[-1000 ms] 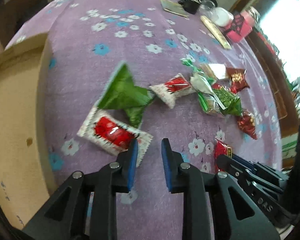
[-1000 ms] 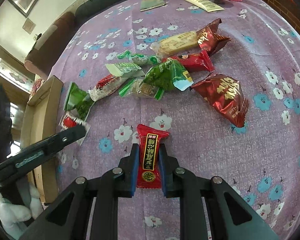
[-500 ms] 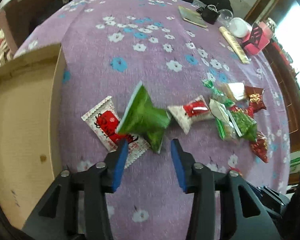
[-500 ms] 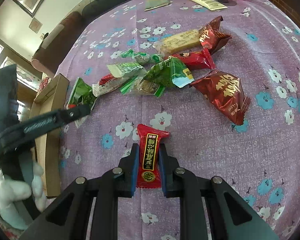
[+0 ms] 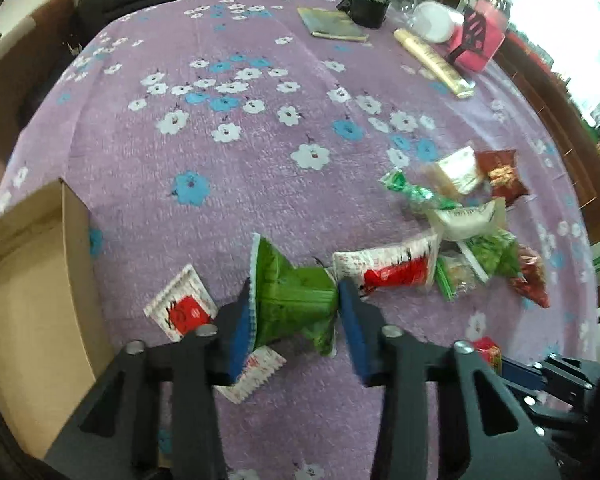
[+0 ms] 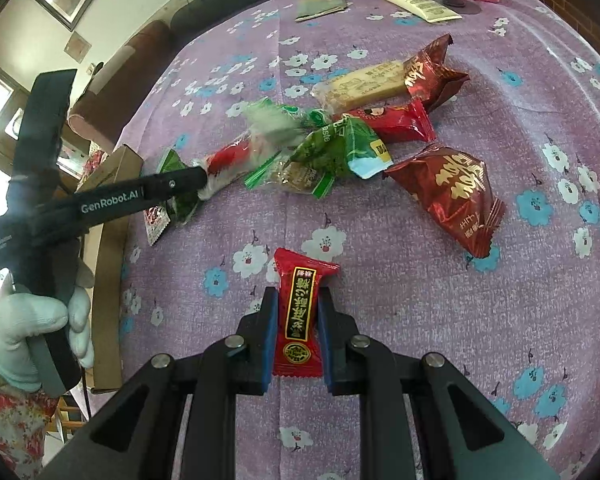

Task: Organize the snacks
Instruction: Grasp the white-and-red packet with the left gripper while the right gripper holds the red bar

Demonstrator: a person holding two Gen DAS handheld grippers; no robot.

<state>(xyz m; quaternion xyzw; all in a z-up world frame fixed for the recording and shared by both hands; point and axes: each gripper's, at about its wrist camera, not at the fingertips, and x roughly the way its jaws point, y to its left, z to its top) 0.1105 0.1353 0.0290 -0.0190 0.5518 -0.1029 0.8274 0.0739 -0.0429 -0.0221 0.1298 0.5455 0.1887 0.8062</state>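
Note:
On the purple flowered cloth, a green snack packet (image 5: 292,292) lies between the blue pads of my left gripper (image 5: 296,312). The jaws are closing and both pads touch the packet's sides. A white-and-red packet (image 5: 180,308) lies partly under the left finger. In the right wrist view the left gripper (image 6: 196,178) reaches over the green packet (image 6: 172,164). My right gripper (image 6: 298,300) is shut on a small red snack packet (image 6: 302,280) resting on the cloth. That gripper (image 5: 500,364) also shows at the lower right of the left wrist view.
An open cardboard box (image 5: 32,300) sits at the cloth's left edge. A heap of snack packets (image 5: 460,240) lies to the right, including a dark red bag (image 6: 456,192). A booklet (image 5: 332,24), tube (image 5: 432,60) and pink item (image 5: 476,36) line the far edge. A gloved hand (image 6: 32,320) holds the left gripper.
The left gripper moved right, off the white-and-red packet, widened its jaws and now has the green packet between them. The right gripper kept still, shut on the red packet.

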